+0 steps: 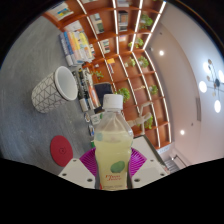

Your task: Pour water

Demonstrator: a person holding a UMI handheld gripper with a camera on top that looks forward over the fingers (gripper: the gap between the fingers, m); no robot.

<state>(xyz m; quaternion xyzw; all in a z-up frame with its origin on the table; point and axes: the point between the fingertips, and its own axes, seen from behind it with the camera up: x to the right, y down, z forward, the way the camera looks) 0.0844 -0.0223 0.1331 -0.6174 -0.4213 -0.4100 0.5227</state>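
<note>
The tongs (113,163) show at the near end of the view as two pale fingers with magenta pads (90,160) on their inner faces, and both pads press against the sides of a clear plastic bottle (113,145), so the tongs are closed on it and hold it. The bottle stands lengthwise between the fingers, its white screw cap (114,101) pointing away from the camera. It is filled nearly to the neck with a pale yellow-green liquid, and a label with green and pink printing (116,168) wraps its lower part, partly between the pads. The whole scene appears strongly tilted. Beyond the fingers and to one side of the bottle lies a grey speckled worktop (40,60). On it, close to the bottle's base, sits a flat red round disc (62,151). Farther off on the same worktop stands a white cup with a dark criss-cross pattern (53,89), its open mouth turned toward the bottle. Behind the bottle rise wooden shelves (115,40) holding plants and small items, and a white ceiling with round lights (190,90) fills the far side.
</note>
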